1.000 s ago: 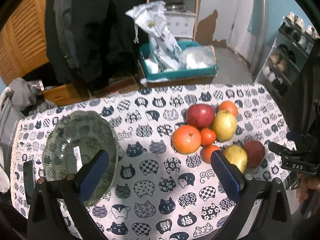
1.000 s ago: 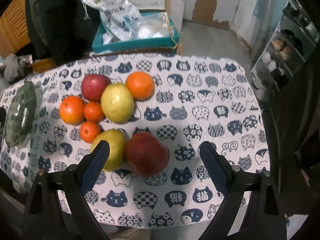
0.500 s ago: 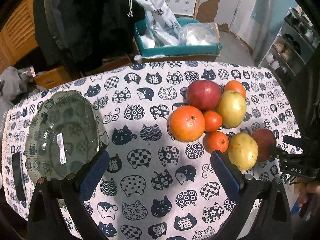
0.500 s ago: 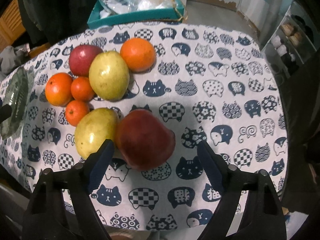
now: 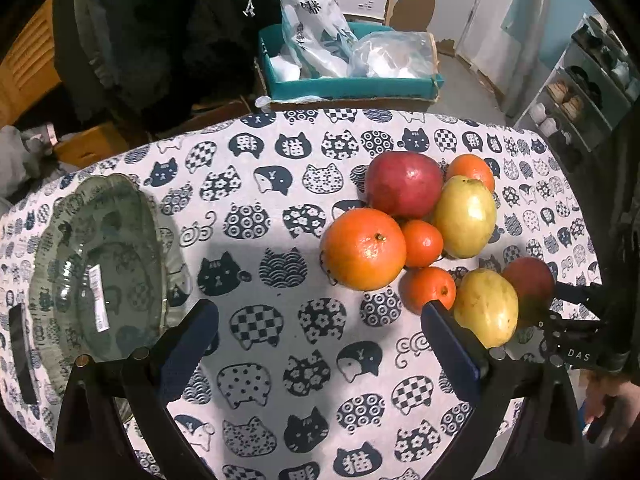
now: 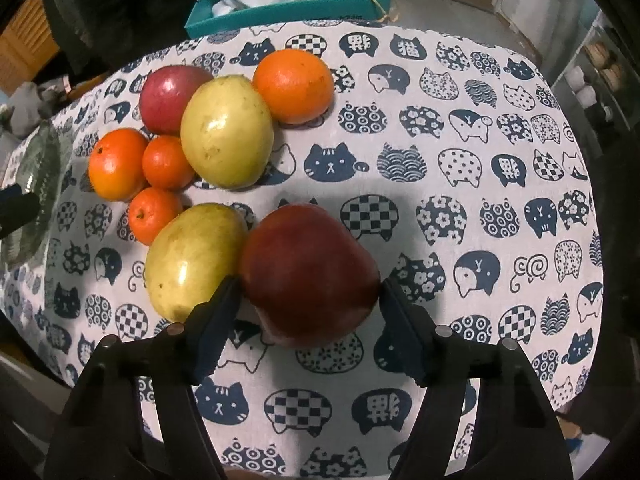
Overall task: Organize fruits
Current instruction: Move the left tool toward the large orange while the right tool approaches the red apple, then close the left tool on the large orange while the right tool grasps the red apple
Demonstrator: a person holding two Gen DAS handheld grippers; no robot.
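Note:
Several fruits lie grouped on the cat-print cloth point(image 6: 460, 152). My right gripper point(image 6: 308, 288) points down at the near red apple point(image 6: 308, 272); its jaws are closing with the apple between them, and both pads touch its sides. A yellow fruit point(image 6: 192, 260) leans against the left finger. Behind lie a second yellow fruit point(image 6: 226, 132), another red apple point(image 6: 168, 96), two big oranges point(image 6: 294, 84) and two small mandarins point(image 6: 166, 162). My left gripper point(image 5: 316, 312) hangs open over bare cloth between the empty glass bowl point(image 5: 120, 220) and the large orange point(image 5: 362, 248).
A teal box point(image 5: 348, 84) holding plastic bags stands beyond the table's far edge. Shoe shelves point(image 5: 580, 92) are at the right. A dark flat object point(image 5: 22, 352) lies left of the bowl. A person's hand point(image 5: 608, 404) shows at lower right.
Both grippers have sunk toward the table. The right jaws went from wide open to closed in on the near red apple. The left gripper stayed open.

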